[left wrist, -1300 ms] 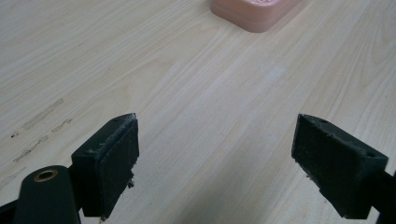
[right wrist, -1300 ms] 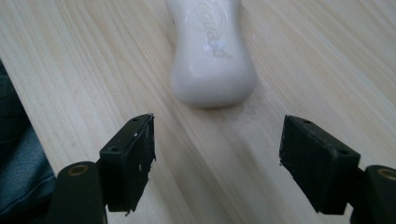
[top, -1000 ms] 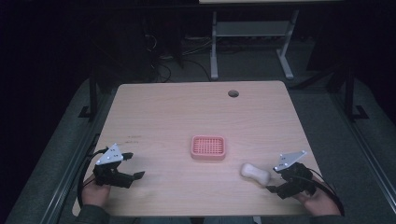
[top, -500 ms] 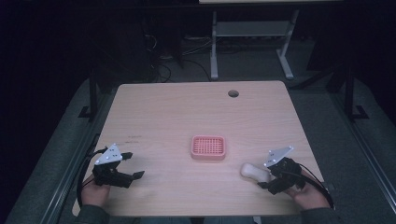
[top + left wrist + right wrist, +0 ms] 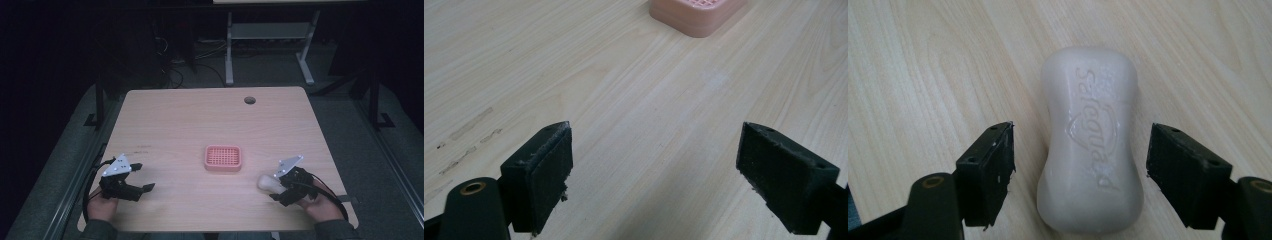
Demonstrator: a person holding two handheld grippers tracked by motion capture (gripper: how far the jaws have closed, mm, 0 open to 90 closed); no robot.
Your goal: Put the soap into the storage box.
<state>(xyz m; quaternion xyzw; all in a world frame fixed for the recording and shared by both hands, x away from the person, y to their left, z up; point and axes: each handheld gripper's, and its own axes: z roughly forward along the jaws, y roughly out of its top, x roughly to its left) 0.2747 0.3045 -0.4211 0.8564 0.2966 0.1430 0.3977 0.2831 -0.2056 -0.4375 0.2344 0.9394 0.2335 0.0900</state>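
Straddling the white soap bar (image 5: 1090,142), with the right tool (image 5: 1080,170) spread wide and one black pad on either flank, neither pad touching yet. Lying flat on the worktop (image 5: 190,125) near the near right corner, embossed face up, long axis running straight out along the tool's own line of sight, so the narrower waist sits just between the pads. Seen from the high view as a pale lump (image 5: 267,182) at the tip of the right tool (image 5: 280,186), on its side toward the worktop's middle. Judged ready for a plain squeeze across the short axis; no turn of the wrist seems needed, only a slight push forward so the pads meet the waist rather than the near end.

Resting well apart near the near left corner, the left tool (image 5: 142,177) spread wide over bare wood and holding nothing. Clearly the farther one from the soap, so the grasp falls to the right hand (image 5: 320,205).

Sitting between the two, nearer the worktop's middle, the pink soap dish (image 5: 223,158) with its grid top, empty, and the likely destination: up and toward the far left from the soap.
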